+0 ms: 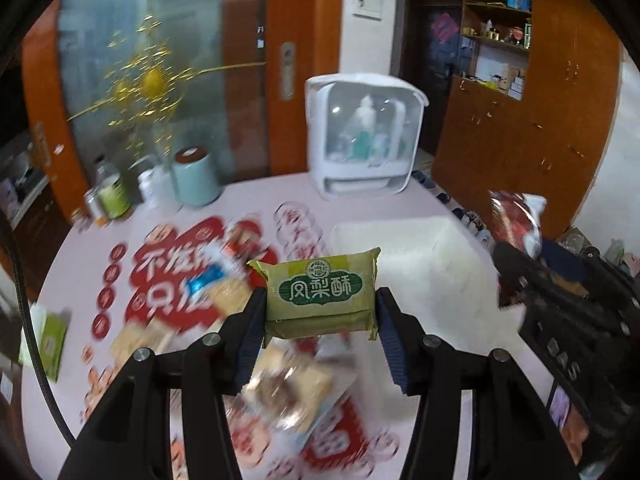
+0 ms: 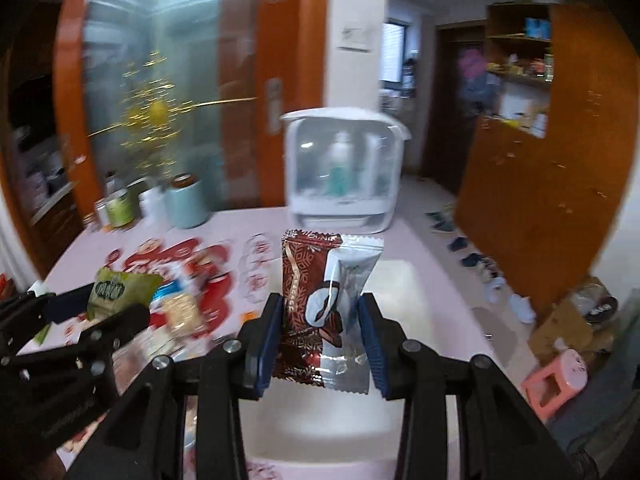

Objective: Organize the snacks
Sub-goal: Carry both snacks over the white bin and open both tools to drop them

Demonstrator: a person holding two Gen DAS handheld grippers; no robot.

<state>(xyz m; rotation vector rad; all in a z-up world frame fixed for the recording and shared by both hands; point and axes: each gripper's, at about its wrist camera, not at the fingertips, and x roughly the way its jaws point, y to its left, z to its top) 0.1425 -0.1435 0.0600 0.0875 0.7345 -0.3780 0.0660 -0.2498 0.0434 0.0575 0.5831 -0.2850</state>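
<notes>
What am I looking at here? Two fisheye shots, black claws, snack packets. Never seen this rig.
No robot: a person carries a hand-held gripper in each hand, each with a camera looking along its two fingers. In the left view, the left hand-held gripper clamps a green pastry packet. In the right view, the right hand-held gripper clamps a brown-and-silver snack packet. Below lie a pink table, a white tray, blurred loose snacks, jars and a white appliance.

wooden cabinet (image 1: 520,152), glass door (image 1: 140,80)
</notes>
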